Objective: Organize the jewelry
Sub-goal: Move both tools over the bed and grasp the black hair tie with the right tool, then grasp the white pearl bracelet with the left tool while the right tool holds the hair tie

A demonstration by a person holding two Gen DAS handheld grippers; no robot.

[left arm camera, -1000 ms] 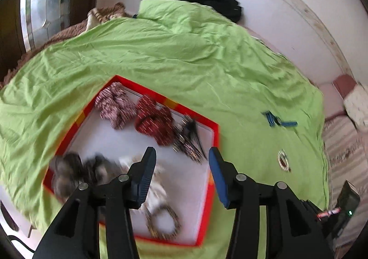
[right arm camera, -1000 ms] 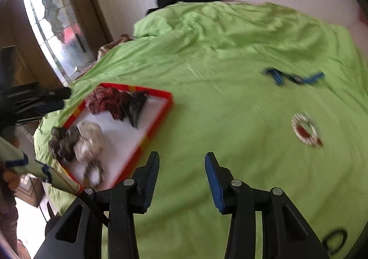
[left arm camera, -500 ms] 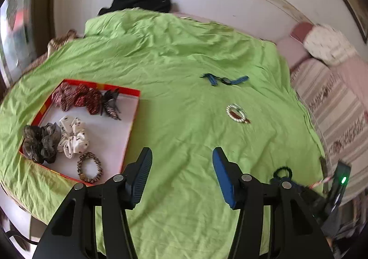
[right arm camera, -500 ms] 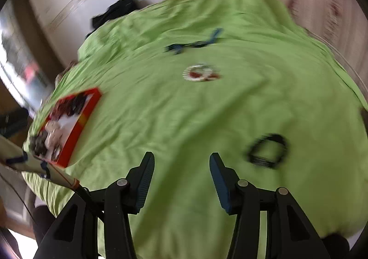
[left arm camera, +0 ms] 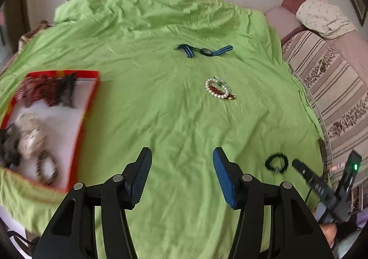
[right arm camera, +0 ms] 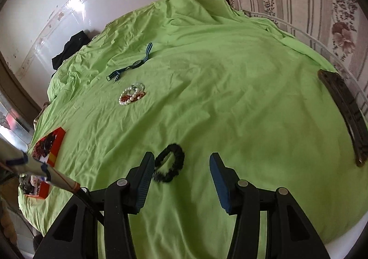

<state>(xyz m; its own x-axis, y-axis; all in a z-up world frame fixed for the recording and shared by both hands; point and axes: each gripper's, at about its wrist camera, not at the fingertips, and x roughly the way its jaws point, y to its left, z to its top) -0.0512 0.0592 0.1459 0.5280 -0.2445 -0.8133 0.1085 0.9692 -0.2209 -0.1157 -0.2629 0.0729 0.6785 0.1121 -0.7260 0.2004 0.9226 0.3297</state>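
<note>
Green sheet (left arm camera: pixel 161 121) covers the whole bed, and everything sits relative to the red-rimmed tray (left arm camera: pixel 88 98) at its left edge. Scrunchies, a dark clip and a beaded bracelet lie blurred inside that tray. Well right of the tray, a pearl bracelet cluster (left arm camera: pixel 219 88) rests on the sheet, with a blue-strapped watch (left arm camera: pixel 205 51) farther from me, beyond it. A black hair tie (right arm camera: pixel 170 163) lies farthest from the tray, just beside one finger of my right gripper (right arm camera: pixel 180 180), untouched. My right gripper's jaws stand spread with only sheet between them. My left gripper (left arm camera: pixel 181 178) has just been opening too, its jaws apart over bare sheet.
</note>
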